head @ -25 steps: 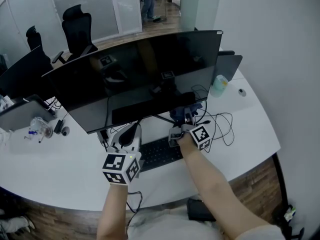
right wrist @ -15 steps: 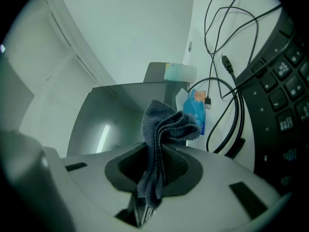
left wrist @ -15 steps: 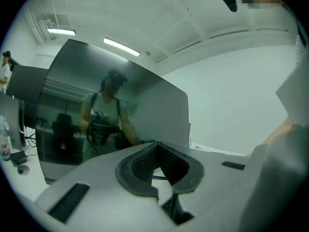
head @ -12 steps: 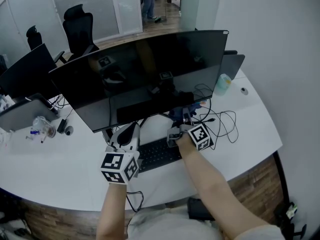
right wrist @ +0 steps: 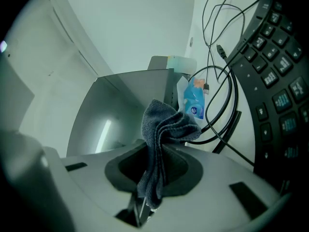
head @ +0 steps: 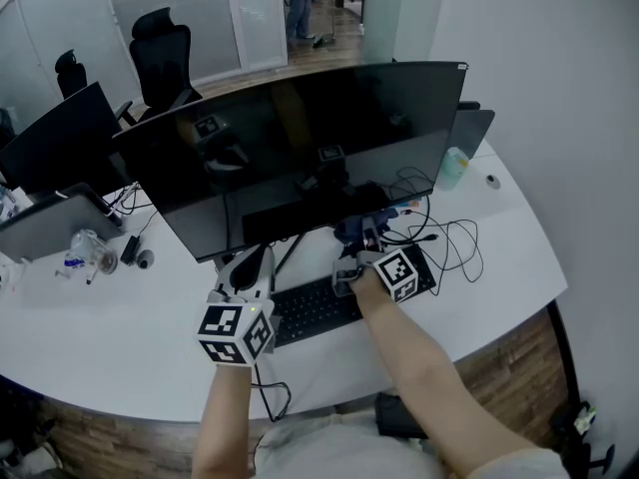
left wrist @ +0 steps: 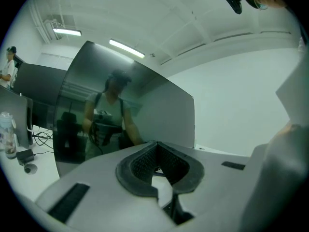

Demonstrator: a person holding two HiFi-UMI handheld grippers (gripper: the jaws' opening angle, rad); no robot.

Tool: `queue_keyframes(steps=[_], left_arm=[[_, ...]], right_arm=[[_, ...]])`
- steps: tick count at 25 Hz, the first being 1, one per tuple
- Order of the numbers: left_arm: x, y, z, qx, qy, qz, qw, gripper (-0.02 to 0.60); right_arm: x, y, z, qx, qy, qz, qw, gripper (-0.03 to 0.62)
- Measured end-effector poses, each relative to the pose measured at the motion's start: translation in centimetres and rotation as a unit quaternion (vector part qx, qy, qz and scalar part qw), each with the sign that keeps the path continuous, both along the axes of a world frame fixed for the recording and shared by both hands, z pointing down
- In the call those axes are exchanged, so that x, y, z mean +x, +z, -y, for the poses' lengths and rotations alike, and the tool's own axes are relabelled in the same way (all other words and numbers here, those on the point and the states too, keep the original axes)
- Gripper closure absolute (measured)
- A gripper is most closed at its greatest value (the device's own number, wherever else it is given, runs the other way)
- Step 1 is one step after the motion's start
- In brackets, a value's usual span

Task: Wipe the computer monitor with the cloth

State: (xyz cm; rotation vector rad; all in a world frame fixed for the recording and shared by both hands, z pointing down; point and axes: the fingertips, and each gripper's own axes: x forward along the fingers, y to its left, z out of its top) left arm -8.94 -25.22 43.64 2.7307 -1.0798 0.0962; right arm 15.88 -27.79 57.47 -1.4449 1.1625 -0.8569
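The wide, dark computer monitor [head: 300,148] stands on the white desk [head: 120,337], its screen facing me. My right gripper [head: 361,242] sits just below the screen's lower edge, above the keyboard, shut on a folded blue-grey cloth [head: 355,230]. In the right gripper view the cloth [right wrist: 163,129] sticks up from between the jaws of that gripper [right wrist: 154,156], with the monitor [right wrist: 111,115] behind it. My left gripper [head: 250,264] hovers near the monitor's stand, jaws together and empty. The left gripper view shows this gripper [left wrist: 157,146] pointing at the screen [left wrist: 125,115].
A black keyboard [head: 319,307] lies under the grippers, with loose black cables [head: 449,238] to its right. A blue spray bottle [right wrist: 194,98] and a pale bottle [head: 454,168] stand right of the monitor. At the left are a second monitor [head: 60,138], a laptop [head: 50,223] and office chairs [head: 160,53].
The monitor sits slightly further right in the head view. Both grippers have stayed in about the same places below the screen, the right one still holding the cloth.
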Motion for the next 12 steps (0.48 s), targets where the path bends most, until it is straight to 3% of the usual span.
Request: queue_keyframes(steps=[12], left_arm=[[-1.8,0.7,0.2,-0.006,-0.002,-0.012,0.9999,0.574]], right_arm=[[-2.5,0.2,0.3,-0.008,-0.008,-0.005,1.000,0.528]])
